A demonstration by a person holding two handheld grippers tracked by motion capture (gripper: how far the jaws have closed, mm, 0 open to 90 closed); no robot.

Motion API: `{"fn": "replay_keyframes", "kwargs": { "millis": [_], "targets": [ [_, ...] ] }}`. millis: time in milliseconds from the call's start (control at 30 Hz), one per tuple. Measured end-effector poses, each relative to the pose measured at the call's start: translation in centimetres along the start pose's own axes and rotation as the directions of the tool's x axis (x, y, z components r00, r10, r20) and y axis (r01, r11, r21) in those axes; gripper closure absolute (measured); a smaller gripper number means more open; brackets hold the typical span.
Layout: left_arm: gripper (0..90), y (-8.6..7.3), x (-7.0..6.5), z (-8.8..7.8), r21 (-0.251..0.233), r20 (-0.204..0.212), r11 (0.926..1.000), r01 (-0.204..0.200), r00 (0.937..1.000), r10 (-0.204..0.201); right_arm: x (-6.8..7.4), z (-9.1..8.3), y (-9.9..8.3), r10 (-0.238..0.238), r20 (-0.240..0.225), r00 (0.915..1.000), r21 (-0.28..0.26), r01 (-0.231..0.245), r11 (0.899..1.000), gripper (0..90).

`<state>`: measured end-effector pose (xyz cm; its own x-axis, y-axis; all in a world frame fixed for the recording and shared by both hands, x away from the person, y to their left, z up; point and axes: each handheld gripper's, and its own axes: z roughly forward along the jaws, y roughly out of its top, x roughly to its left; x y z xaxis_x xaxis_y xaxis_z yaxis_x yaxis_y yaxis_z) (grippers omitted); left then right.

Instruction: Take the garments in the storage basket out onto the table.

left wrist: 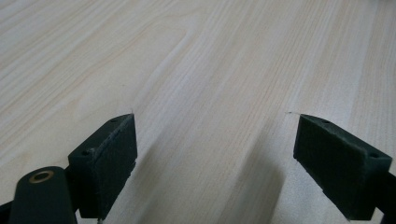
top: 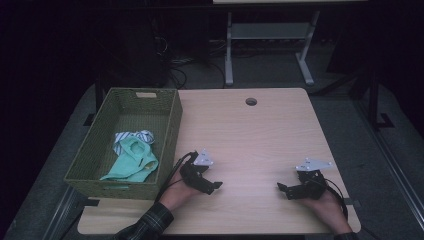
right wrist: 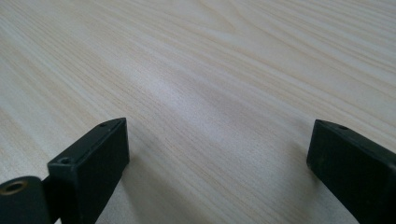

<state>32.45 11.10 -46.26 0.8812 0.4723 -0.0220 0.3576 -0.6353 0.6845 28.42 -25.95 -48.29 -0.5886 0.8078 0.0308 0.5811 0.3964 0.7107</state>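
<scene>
No readable text, labels or numbers — not on anything, anywhere

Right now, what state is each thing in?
Left hand-held gripper: open, holding nothing, low over the table.
Right hand-held gripper: open, holding nothing.
Basket: upright, on the table's left edge.
Green garment: crumpled in the basket.
Striped cloth: bunched behind the garment.

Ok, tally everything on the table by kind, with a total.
Woven basket: 1
Cloth items in the basket, a mint green garment and a striped cloth: 2
Grippers, left gripper and right gripper, both open and empty: 2
Total: 5
</scene>
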Motion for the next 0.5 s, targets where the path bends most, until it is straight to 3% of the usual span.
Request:
{"fn": "replay_keyframes", "kwargs": {
  "millis": [500],
  "targets": [
    [13.0,0.45,0.07,-0.53,0.003,-0.005,1.0,0.009,0.9999,-0.009,0.03,0.0,0.0,0.002,0.0,1.0,0.002,-0.002,1.0,5.0]
  ]
}}
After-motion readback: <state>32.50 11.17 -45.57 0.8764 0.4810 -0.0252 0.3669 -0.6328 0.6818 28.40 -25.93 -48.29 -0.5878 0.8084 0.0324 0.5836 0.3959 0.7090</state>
